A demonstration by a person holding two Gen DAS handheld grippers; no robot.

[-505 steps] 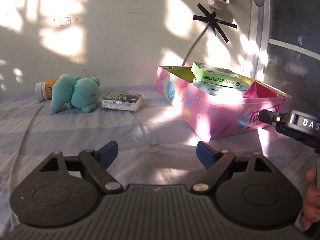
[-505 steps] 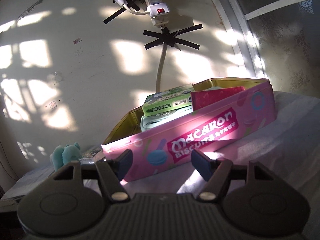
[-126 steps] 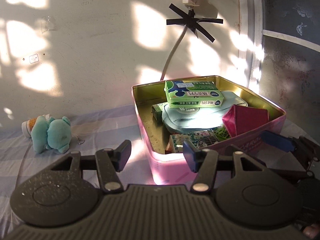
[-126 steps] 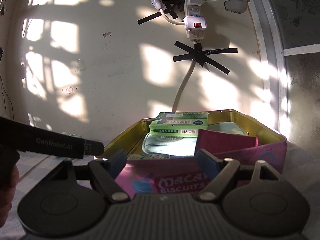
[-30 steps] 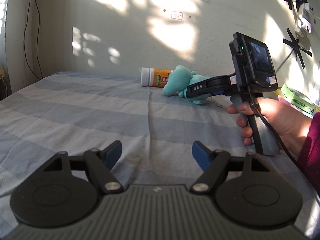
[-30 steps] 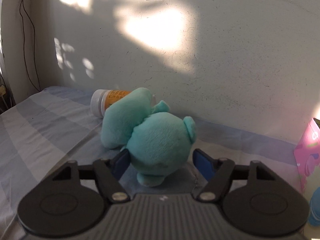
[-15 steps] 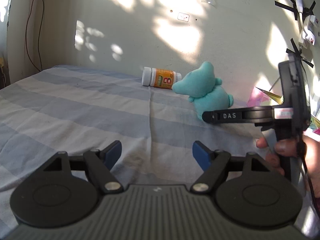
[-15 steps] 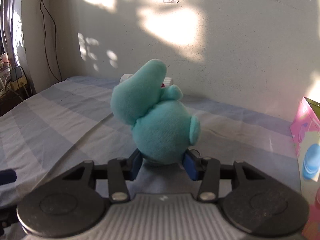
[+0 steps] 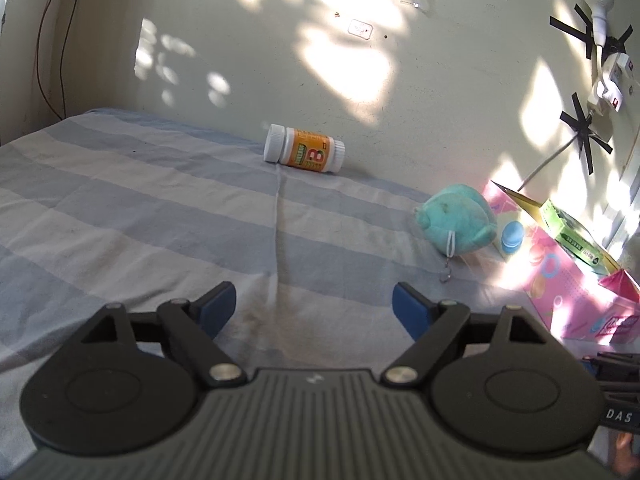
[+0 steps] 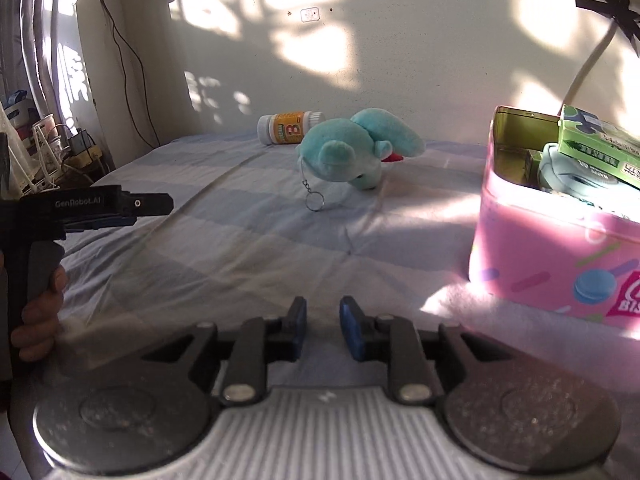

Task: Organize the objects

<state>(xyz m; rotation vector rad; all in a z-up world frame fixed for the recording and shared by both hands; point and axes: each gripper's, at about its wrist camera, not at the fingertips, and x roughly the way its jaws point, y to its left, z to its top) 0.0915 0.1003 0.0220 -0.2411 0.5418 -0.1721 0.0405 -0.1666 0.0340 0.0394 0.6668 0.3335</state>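
Observation:
A teal plush toy (image 9: 456, 222) with a keyring lies on the striped sheet just left of the pink biscuit tin (image 9: 568, 276). It also shows in the right wrist view (image 10: 352, 152), free of any gripper. An orange vitamin bottle (image 9: 304, 154) lies on its side by the wall, also seen in the right wrist view (image 10: 290, 126). The tin (image 10: 560, 256) holds a green box (image 10: 596, 144) and other items. My left gripper (image 9: 314, 308) is open and empty above the sheet. My right gripper (image 10: 323, 334) is nearly shut and empty, well short of the plush.
The striped sheet (image 9: 140, 220) covers the bed up to the wall. A power strip and taped cable (image 9: 600, 92) hang on the wall above the tin. Clutter and cables (image 10: 52, 148) stand off the bed's left side. The left gripper body (image 10: 92, 208) shows at left.
My right gripper has let go of the plush and pulled back; the plush now lies on the sheet beside the tin. The right jaws have closed up empty. My left gripper stays open.

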